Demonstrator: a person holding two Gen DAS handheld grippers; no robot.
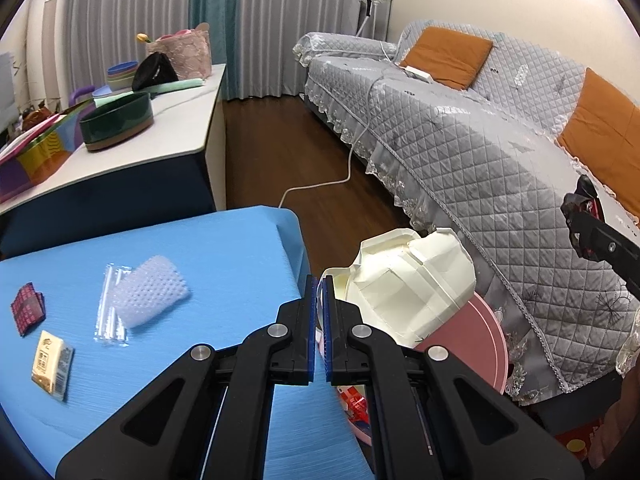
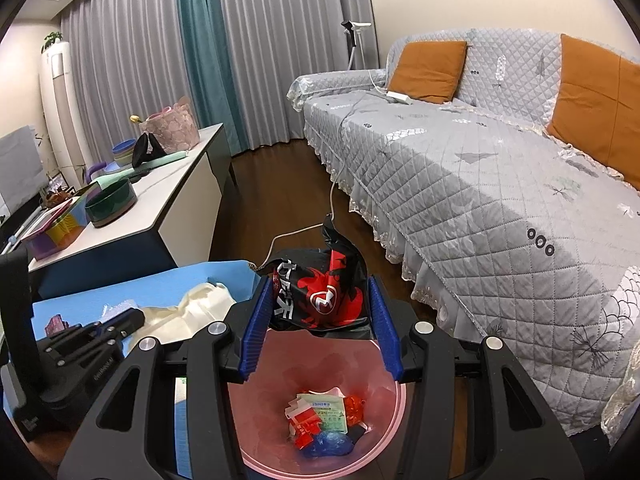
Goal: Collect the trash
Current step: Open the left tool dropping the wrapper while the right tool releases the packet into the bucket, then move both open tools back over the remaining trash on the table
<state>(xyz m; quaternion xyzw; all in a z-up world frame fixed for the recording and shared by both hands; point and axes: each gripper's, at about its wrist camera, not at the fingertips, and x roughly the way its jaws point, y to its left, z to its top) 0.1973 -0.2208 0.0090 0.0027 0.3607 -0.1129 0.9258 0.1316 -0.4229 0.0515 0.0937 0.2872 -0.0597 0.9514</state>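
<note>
Two pieces of trash are on their way to the pink bin (image 2: pixel 394 408) at once, so the step in hand is the drop-off. The bin stands on the floor between the blue-covered table (image 1: pixel 224 248) and the grey quilted sofa (image 2: pixel 480 184), and already holds several wrappers at its bottom.

Largest of the carried pieces is the crumpled cream paper container (image 1: pixel 412 284). The left gripper (image 1: pixel 319 300) has its blue pads nearly together, pinching what looks like a thin edge of that container, which juts out ahead and to the right of the tips, over the gap between table edge and bin rim. Next, this hand probably has to carry it fully over the bin mouth before letting go, or the bulky shape may catch on the rim.

Smaller is the black and red snack bag (image 2: pixel 320 292). The right gripper (image 2: pixel 320 316) stands about half open with the bag wedged between its blue fingers (image 2: pixel 256 320), pads pressing on either side; the bag sits at the fingertips, directly above the bin's far rim. A plain release should drop it in.

Left on the table are a bubble-wrap piece (image 1: pixel 150 294), a clear plastic sleeve (image 1: pixel 108 304), a cream packet (image 1: pixel 52 364) and a small red checked wrapper (image 1: pixel 28 308), all well apart from both grippers.
</note>
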